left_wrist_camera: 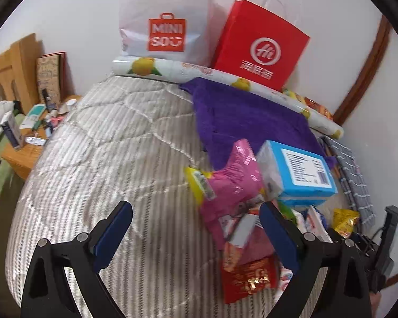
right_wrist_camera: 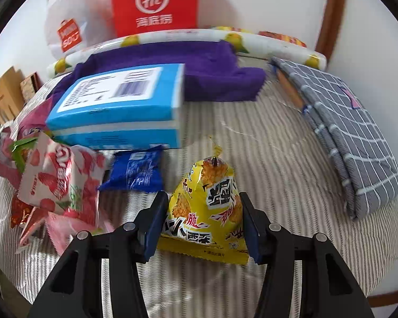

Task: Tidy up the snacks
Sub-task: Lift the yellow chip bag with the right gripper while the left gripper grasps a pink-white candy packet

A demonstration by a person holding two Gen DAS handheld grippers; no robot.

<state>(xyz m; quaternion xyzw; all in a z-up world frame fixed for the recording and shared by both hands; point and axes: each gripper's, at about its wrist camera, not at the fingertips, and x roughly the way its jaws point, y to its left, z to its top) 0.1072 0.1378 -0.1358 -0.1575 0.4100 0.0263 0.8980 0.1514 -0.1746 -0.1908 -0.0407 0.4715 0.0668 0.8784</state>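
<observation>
Right tool point(right_wrist_camera: 203, 222) pinched yellow snack bag point(right_wrist_camera: 207, 206) on bed point(right_wrist_camera: 278, 159); puffy foil could slip. Left tool point(left_wrist_camera: 196, 235) gaped empty beside snack pile point(left_wrist_camera: 238, 212).

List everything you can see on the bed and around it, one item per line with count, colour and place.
yellow packet: 1, yellow, between the right tool's fingers
blue box: 1, blue and white, on top of the snack pile
blue packet: 1, dark blue, in front of the box
strawberry packet: 1, red and white, left of the blue packet
pink packet: 1, pink, left of the box
red packet: 1, red, pile's near edge
purple cloth: 1, behind the box
grey cloth: 1, checked, bed's right
red bag: 1, at the wall
white bag: 1, beside it
left tool: open
right tool: around the yellow packet
</observation>
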